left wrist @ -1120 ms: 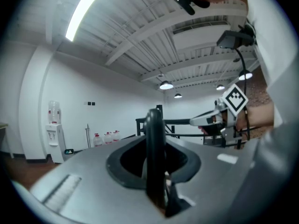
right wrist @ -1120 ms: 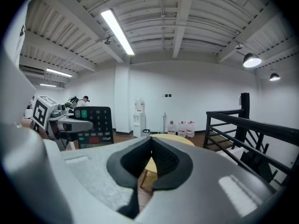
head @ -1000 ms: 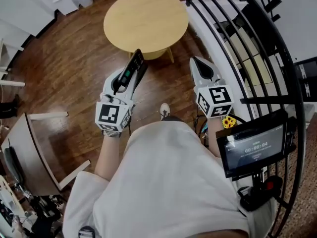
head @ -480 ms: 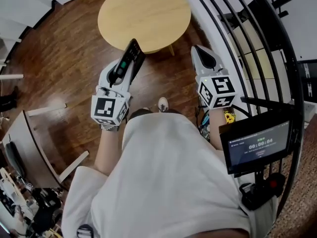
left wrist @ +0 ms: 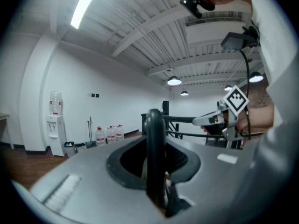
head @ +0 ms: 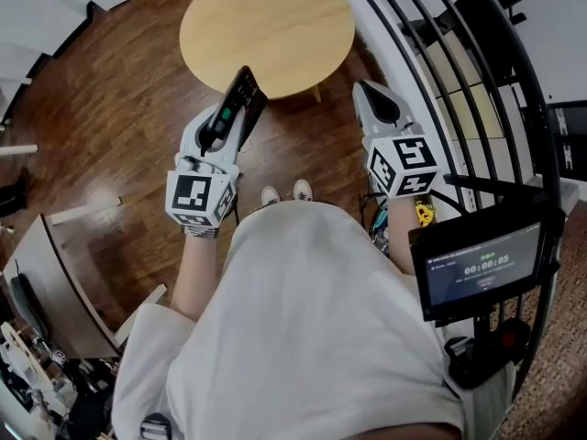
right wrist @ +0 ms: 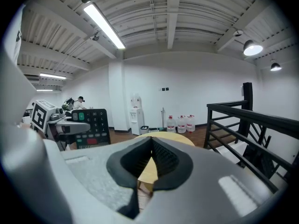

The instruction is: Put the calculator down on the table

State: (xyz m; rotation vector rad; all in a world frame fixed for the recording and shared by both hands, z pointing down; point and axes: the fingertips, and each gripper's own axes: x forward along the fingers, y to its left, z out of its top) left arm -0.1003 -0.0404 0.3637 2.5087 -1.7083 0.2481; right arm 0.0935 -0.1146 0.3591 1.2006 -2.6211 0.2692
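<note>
The left tool (head: 223, 128) is gripping the calculator (head: 240, 99) by its lower end, with its jaws narrowly apart and pressing on the two faces. The calculator is tilting up and forward in the air. In the head view its top is overlapping the near edge of the round wooden table (head: 266, 26). The right tool (head: 369, 96) is hovering empty beside the table, its jaws meeting at the tips. A black railing (head: 477, 71) is curving along the right.

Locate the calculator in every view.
Head view: calculator upper left of centre, in the left gripper.
Left gripper view: centre, edge-on between the jaws.
Right gripper view: far left, keys facing the camera.
Shared landmark: the black railing, in all three.
</note>
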